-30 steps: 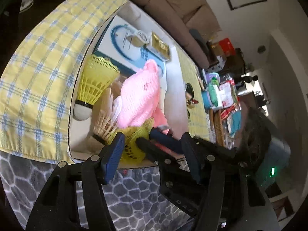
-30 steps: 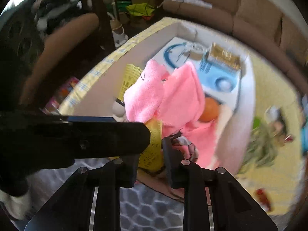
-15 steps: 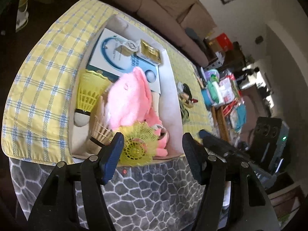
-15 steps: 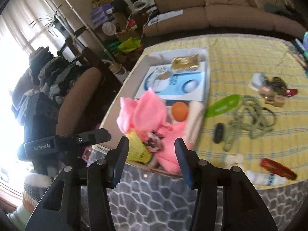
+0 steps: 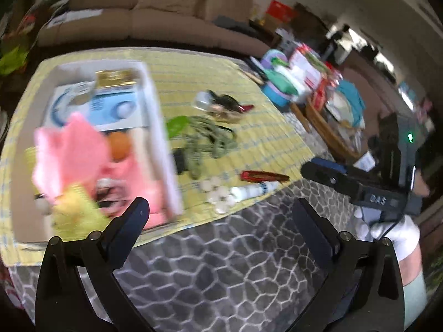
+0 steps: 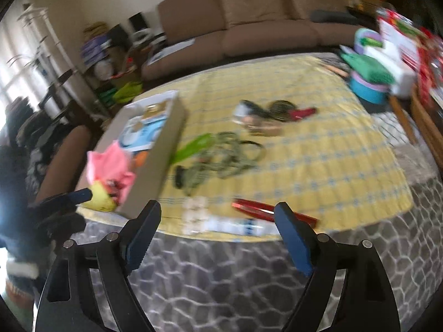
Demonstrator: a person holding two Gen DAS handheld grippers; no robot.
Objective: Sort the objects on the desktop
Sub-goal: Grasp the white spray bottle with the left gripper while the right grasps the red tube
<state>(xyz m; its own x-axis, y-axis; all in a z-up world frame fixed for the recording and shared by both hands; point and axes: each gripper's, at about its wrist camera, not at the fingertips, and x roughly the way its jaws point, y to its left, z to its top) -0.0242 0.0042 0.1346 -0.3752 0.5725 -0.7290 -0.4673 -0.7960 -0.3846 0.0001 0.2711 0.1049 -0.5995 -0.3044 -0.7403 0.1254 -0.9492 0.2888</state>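
Presently both grippers off the table's near edge, holding nothing. Left gripper spread wide, dark blue pads apart over the grey stone-patterned side of the table, nothing between them. Right gripper likewise wide apart and empty, framing the near edge of the yellow checked cloth.

On the left of the cloth, a shallow cardboard box. Inside at the far end, a blue and white flat pack with a gold packet on top. Nearer, a crumpled pink cloth beside an orange ball. At the near corner of the box, a yellow shuttlecock, blurred.

Right of the box, loose on the cloth: a green leaf-shaped thing touching a heap of olive-green cord, with a small black item at the near end of the cord. Farther off, a cluster of small trinkets, too blurred to tell apart. Near the cloth's near edge, a bunch of white round pieces, a white tube just beside them, and a red pen-like stick slightly beyond.

Far right, a teal and purple tub with green fabric on top, among clutter. Behind the table, a brown sofa.

From the left wrist view, a white-gloved hand under the right gripper's black body at the right edge.
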